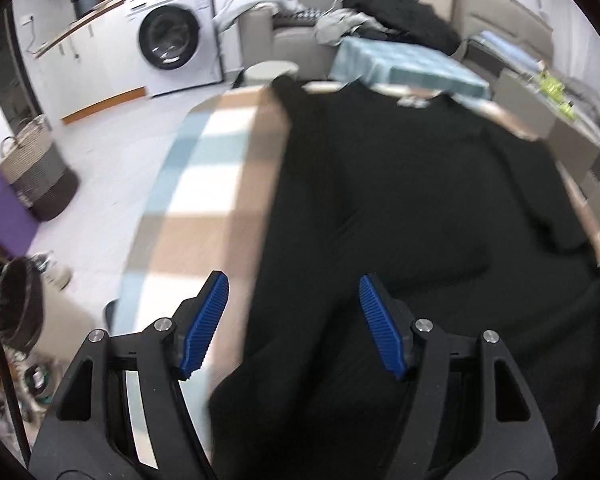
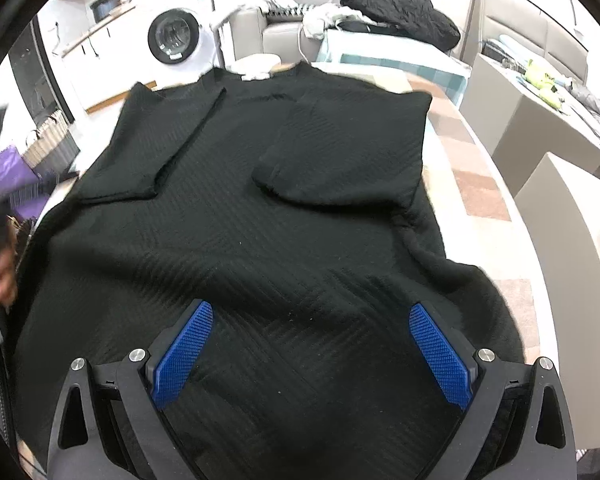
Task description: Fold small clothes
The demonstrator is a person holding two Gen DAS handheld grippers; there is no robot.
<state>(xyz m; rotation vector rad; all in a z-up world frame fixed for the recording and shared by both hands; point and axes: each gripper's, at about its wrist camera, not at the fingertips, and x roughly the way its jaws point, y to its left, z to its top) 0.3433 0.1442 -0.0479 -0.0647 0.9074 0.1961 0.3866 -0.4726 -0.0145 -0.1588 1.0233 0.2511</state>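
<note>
A black textured short-sleeved top (image 2: 284,208) lies flat on a table (image 2: 472,184) with a checked cloth, collar at the far end, both sleeves folded inward over the body. My right gripper (image 2: 312,314) is open and empty, hovering over the top's near hem. In the left wrist view the same top (image 1: 420,200) fills the right half. My left gripper (image 1: 294,284) is open and empty above the top's left edge, near the table's left side. The left view is blurred.
A washing machine (image 1: 176,40) stands at the back left. A woven basket (image 1: 36,168) and a purple bag (image 1: 0,208) sit on the floor at the left. A pile of dark clothes (image 2: 400,12) lies on a second table behind. Grey sofa units (image 2: 540,120) stand to the right.
</note>
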